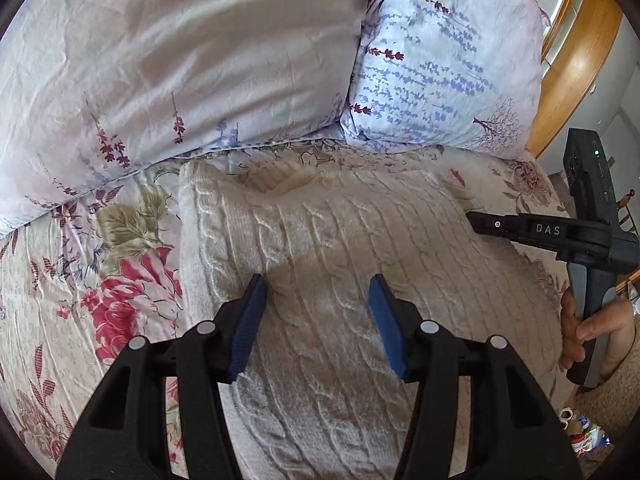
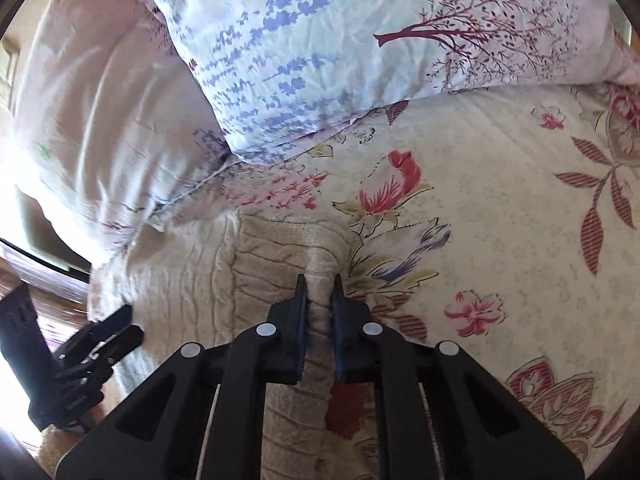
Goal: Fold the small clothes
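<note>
A cream cable-knit sweater (image 1: 332, 248) lies spread on a floral bedspread (image 1: 80, 264). My left gripper (image 1: 318, 284) is open and empty, hovering just above the sweater's middle. My right gripper (image 2: 320, 286) is shut on a bunched strip of the sweater (image 2: 280, 256) at its right edge; the cloth runs between the pads towards the camera. The right gripper also shows in the left wrist view (image 1: 476, 218) at the sweater's right side, held by a hand. The left gripper shows in the right wrist view (image 2: 132, 326) at the far left.
Two pillows lie at the head of the bed: a pale pink one (image 1: 180, 60) on the left and a lavender-print one (image 1: 444, 60) on the right. A wooden headboard (image 1: 580, 60) curves behind them. Floral bedspread extends to the right of the sweater (image 2: 500, 208).
</note>
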`<state>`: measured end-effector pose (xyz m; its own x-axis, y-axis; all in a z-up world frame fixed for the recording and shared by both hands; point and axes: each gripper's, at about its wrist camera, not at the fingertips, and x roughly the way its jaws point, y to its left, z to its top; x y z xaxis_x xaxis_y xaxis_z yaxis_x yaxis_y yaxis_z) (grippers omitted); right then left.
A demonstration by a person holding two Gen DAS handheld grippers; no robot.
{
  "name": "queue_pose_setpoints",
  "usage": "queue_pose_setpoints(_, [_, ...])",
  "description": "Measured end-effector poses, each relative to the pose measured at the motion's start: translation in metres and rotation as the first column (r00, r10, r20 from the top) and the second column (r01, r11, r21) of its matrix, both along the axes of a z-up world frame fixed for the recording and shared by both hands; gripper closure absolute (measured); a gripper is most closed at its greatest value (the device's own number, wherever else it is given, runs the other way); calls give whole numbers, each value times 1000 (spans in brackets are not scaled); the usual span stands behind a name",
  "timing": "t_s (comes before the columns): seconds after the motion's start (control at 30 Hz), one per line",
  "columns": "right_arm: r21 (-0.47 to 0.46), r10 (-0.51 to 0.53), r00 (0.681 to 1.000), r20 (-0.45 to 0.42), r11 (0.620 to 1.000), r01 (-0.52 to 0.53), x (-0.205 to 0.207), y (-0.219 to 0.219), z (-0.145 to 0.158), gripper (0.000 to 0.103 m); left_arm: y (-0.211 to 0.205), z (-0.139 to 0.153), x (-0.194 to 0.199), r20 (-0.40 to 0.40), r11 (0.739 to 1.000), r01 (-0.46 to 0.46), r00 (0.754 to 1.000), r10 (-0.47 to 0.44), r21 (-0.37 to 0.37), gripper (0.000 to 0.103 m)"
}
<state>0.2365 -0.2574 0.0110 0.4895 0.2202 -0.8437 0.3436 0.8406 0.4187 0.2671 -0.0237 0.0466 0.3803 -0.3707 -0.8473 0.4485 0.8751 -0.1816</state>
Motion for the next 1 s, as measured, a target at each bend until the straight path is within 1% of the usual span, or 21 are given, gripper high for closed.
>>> queue_pose_setpoints(0.07, [-36,14,1000,-8,999,-14,2,4,3,91,-2,0,1,6,1000,-4,1000,4,-1,49])
queue_pose_setpoints(0.1, [-48,24,1000,-5,999,-24,4,10,6,87,0,2,0,4,1000,-11,1000,11,-15,49])
queue_pose_setpoints(0.13, [-53,27,1000,2,998,-27,1,11,10,78,4,6,-3,6,999,-18,1000,18,-34,49])
queue_pose_setpoints(0.17, [-61,26,1000,12,998,-25,-3,12,15,72,9,9,-7,11,998,-24,1000,25,-52,49])
queue_pose_setpoints(0.2, [-68,28,999,41,997,-25,-11,13,23,65,14,14,-12,21,997,-34,999,35,-64,48])
queue_pose_setpoints(0.27, [-74,49,993,105,996,-41,-25,19,37,64,25,21,-21,45,996,-60,997,63,-64,47])
queue_pose_setpoints(0.33, [-122,109,981,161,988,-90,-42,33,51,64,37,24,-32,71,994,-90,993,94,-56,41])
queue_pose_setpoints(0.37, [-152,144,973,182,981,-117,-50,43,56,64,41,24,-36,79,994,-99,992,103,-45,41])
queue_pose_setpoints(0.47, [-218,242,949,204,956,-197,-62,70,61,64,49,15,-49,86,994,-106,991,105,8,39])
queue_pose_setpoints(0.53, [-262,317,933,171,927,-267,-62,86,58,64,52,4,-54,62,994,-102,993,100,30,37])
queue_pose_setpoints(0.57, [-293,343,929,135,910,-294,-61,93,53,64,53,-1,-56,49,994,-101,994,99,33,37])
queue_pose_setpoints(0.6, [-343,363,929,74,884,-318,-58,100,43,64,54,-7,-58,39,994,-100,994,98,38,34])
queue_pose_setpoints(0.63, [-371,367,929,43,869,-326,-59,102,37,64,55,-11,-59,29,995,-95,995,94,40,33])
queue_pose_setpoints(0.67, [-396,373,928,21,855,-334,-60,103,31,64,56,-14,-61,25,995,-90,996,89,43,32])
queue_pose_setpoints(0.7, [-414,380,924,32,847,-334,-64,102,28,64,56,-18,-62,19,995,-79,997,78,60,30])
queue_pose_setpoints(0.77, [-414,382,923,44,848,-331,-68,97,25,63,56,-27,-66,12,994,-58,998,57,89,29])
queue_pose_setpoints(0.83, [-402,372,927,51,857,-322,-71,95,30,63,61,-31,-67,0,995,-68,998,68,67,29])
queue_pose_setpoints(0.87, [-398,363,930,60,863,-311,-73,94,34,63,64,-29,-68,-5,995,-83,996,84,51,29])
queue_pose_setpoints(0.9, [-392,351,932,89,873,-291,-78,93,41,63,66,-24,-70,1,995,-96,995,96,37,29])
queue_pose_setpoints(1.0, [-382,330,932,150,889,-253,-96,93,54,60,68,-13,-84,39,995,-97,995,96,20,30])
